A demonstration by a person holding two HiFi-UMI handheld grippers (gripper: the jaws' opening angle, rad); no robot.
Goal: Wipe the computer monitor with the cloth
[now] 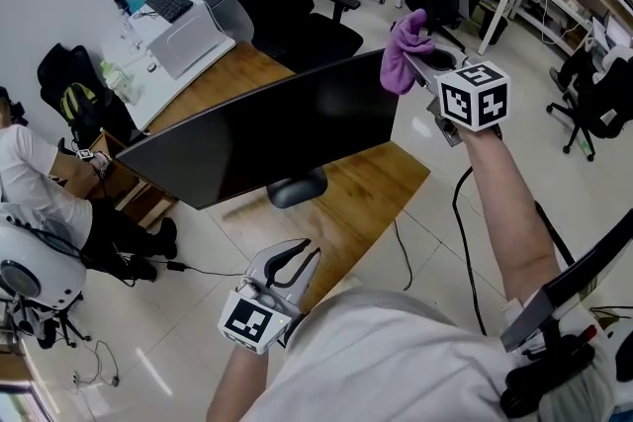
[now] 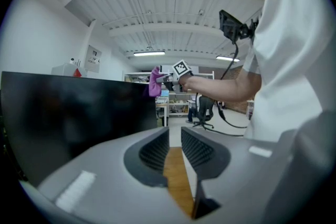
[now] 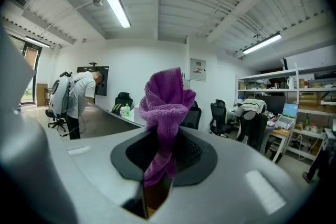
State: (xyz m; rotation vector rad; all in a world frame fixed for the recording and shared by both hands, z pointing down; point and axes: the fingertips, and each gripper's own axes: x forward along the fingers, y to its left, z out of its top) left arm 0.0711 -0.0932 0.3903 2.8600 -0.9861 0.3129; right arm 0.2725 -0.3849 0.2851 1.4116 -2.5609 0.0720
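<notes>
I hold cloth (image 1: 404, 52) near monitor (image 1: 267, 138).
Right gripper (image 3: 160, 168) pinches soft limp bunch between fingers; left gripper (image 2: 175, 150) narrow, empty.

One monitor (image 1: 267, 138), one purple cloth (image 1: 404, 49), one wooden desk (image 1: 366, 203), two grippers: left gripper (image 1: 297, 257) and right gripper (image 1: 421, 54).

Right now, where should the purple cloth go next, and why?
Probably ease the right gripper left and down so the cloth presses the monitor glass. Its jaws clamp the cloth beside the upper corner, seemingly off the screen.
</notes>
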